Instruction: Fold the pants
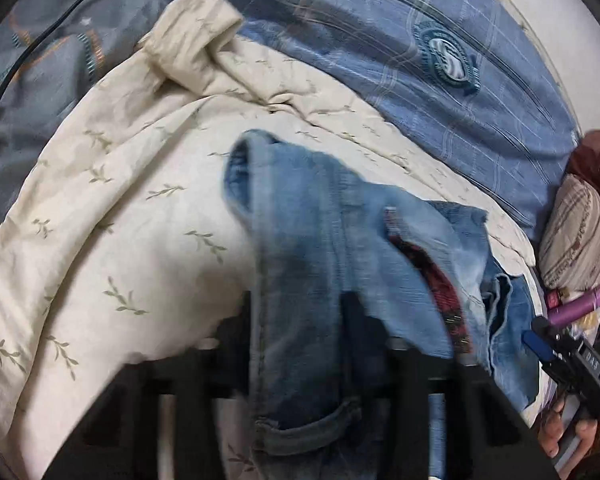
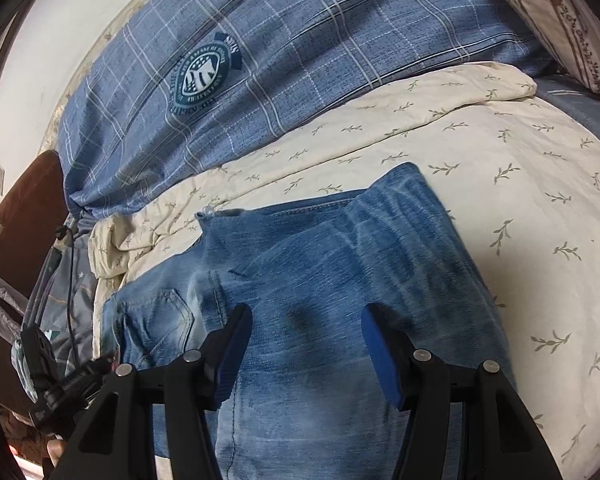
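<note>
Left gripper (image 1: 300, 312): clamped on raised denim fold of jeans (image 1: 300, 280). Right gripper (image 2: 306, 340): fingers spread, released, directly above jeans (image 2: 340, 264) flat on cream quilt (image 2: 520, 184).

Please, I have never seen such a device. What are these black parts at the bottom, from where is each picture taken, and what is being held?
No robot here: a person holds a two-finger gripper in each hand, each with a camera looking along its fingers. In the left wrist picture, the left gripper is shut on the jeans and lifts a part. In the right wrist picture, the right gripper is open over the jeans, which lie on a cream leaf-print quilt beside a blue plaid duvet.
</note>
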